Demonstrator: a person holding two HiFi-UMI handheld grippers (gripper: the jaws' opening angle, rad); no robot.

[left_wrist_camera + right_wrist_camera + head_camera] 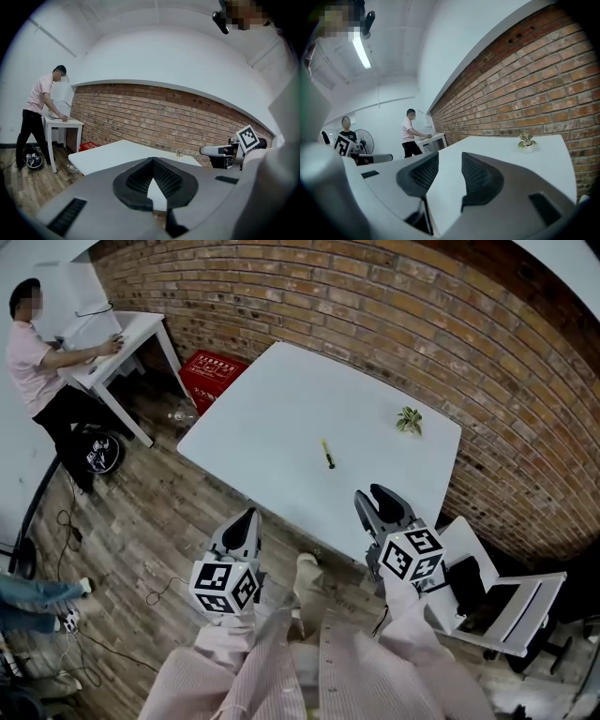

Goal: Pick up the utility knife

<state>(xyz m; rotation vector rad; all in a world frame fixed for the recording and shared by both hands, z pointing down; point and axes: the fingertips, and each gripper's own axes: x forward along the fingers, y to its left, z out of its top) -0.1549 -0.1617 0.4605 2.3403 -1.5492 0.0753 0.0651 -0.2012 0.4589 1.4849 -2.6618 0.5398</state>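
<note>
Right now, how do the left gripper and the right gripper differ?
The left gripper has its jaws closed tip to tip, while the right gripper has its jaws apart. In the head view the right gripper's tips overlap the white table's near edge, while the left gripper's show against the wooden floor. Both are empty and point toward the utility knife.

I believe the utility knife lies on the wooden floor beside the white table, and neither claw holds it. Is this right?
Not entirely. The utility knife lies on the white table, near its middle, not on the floor; the head view shows this. The rest stands: neither the left claw nor the right claw holds it.
</note>
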